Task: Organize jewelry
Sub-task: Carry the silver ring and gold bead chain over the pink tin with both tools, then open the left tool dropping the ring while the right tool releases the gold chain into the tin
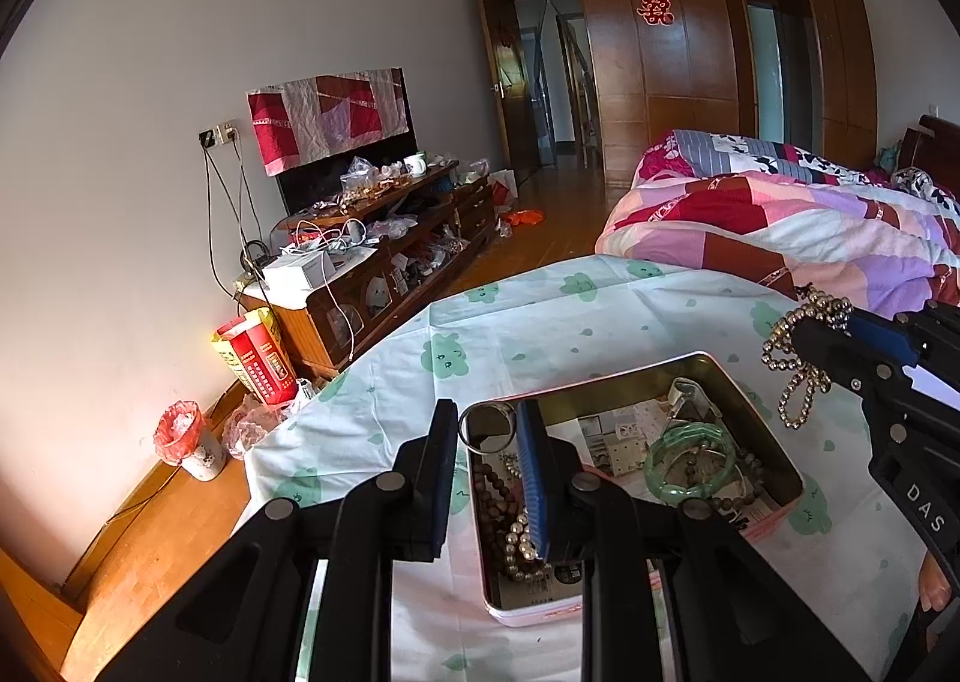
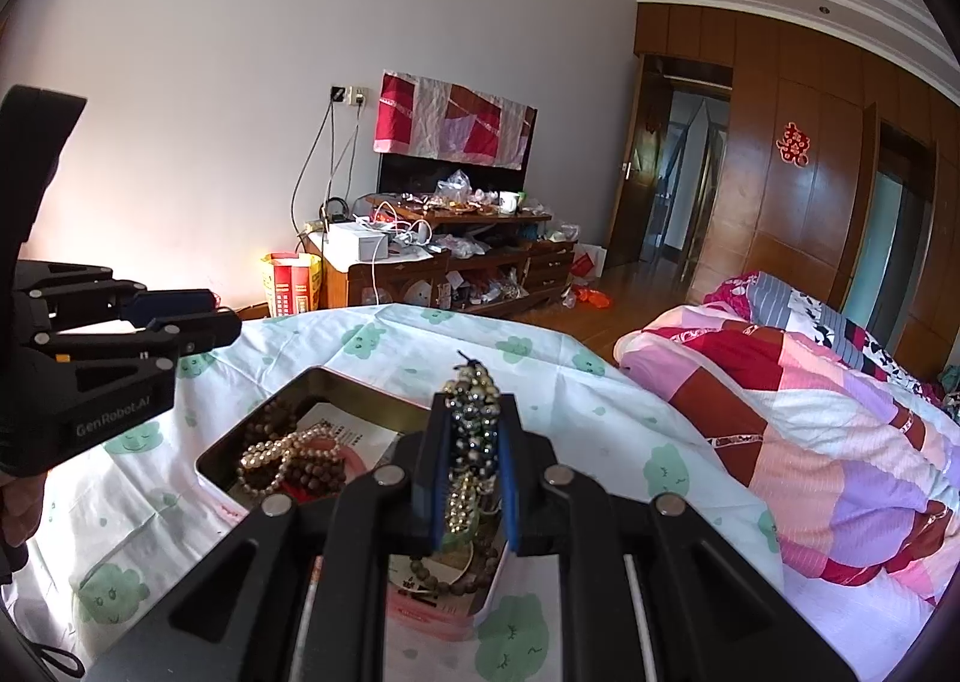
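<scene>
A pink tin box (image 1: 774,508) with a gold inside sits on the table's cloud-print cloth (image 1: 420,382). It holds brown bead strands (image 1: 495,502), pearl beads (image 1: 522,544), a green bangle (image 1: 690,460) and a metal ring (image 1: 487,428). My left gripper (image 1: 489,472) is open above the box's left end, empty. My right gripper (image 2: 471,460) is shut on a gold bead bracelet (image 2: 474,424) and holds it above the box (image 2: 210,457). The bracelet also shows in the left wrist view (image 1: 798,358), hanging from the right gripper's tips.
A bed with a patchwork quilt (image 1: 780,226) lies right of the table. A cluttered wooden TV cabinet (image 1: 384,244) stands against the wall at left. A red carton (image 1: 258,358) and a small bin (image 1: 186,442) stand on the wood floor.
</scene>
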